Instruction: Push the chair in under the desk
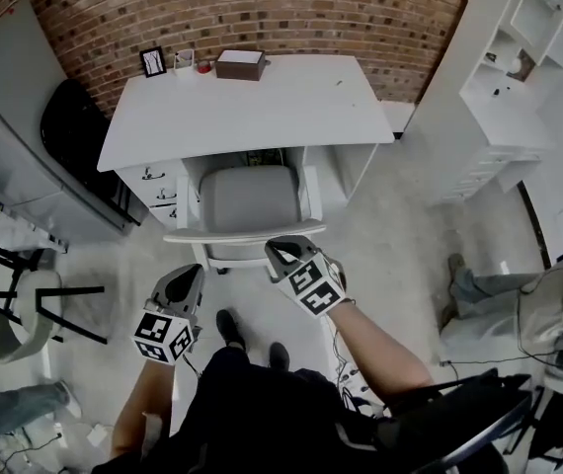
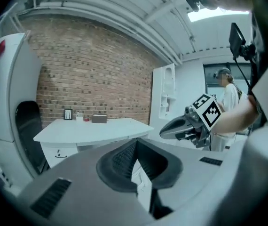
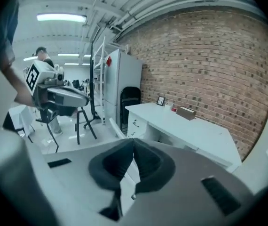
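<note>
You've got the chair (image 1: 249, 200) at frame centre, seat under the desk (image 1: 262, 107) above it; box (image 1: 241, 64) sits on the desk's upper edge.

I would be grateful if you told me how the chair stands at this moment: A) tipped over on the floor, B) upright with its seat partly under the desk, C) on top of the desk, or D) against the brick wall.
B: the chair stands upright facing the desk, with its seat partly beneath the desktop and its back rail outside the desk's front edge.
</note>
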`<move>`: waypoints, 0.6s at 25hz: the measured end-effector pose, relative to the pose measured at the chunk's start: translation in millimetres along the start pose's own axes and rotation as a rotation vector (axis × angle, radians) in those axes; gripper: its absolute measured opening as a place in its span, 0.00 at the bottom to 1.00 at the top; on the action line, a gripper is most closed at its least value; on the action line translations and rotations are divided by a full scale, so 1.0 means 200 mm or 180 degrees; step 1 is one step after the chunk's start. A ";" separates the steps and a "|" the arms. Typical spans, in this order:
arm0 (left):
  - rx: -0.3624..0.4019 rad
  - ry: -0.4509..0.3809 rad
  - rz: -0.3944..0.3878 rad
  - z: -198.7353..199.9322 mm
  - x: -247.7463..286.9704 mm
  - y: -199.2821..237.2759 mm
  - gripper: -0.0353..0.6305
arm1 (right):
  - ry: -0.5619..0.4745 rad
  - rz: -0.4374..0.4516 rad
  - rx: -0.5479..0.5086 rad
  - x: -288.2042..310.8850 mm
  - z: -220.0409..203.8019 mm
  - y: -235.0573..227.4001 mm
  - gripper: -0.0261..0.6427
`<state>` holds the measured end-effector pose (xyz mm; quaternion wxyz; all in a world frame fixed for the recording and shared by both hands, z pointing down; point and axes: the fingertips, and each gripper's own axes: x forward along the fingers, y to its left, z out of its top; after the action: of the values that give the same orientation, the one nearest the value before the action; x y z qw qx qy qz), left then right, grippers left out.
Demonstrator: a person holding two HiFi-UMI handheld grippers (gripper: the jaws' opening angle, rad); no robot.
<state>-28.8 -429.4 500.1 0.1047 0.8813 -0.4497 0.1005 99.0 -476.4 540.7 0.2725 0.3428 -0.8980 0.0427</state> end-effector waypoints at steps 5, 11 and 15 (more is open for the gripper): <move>-0.0098 -0.0222 0.0296 0.15 -0.22 0.03 0.06 | -0.0271 0.0082 0.0397 -0.14 0.07 0.08 0.05; -0.0234 -0.0451 0.0284 0.30 -0.40 0.07 0.06 | -0.0578 -0.0079 0.0600 -0.22 0.21 0.13 0.05; -0.0130 -0.0373 0.0251 0.30 -0.50 0.12 0.06 | -0.0722 -0.0282 0.0698 -0.24 0.34 0.18 0.05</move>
<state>-101.3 -383.1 418.5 0.0921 0.8649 -0.4914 0.0437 74.6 -436.9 462.4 0.1319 0.4124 -0.8970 0.0893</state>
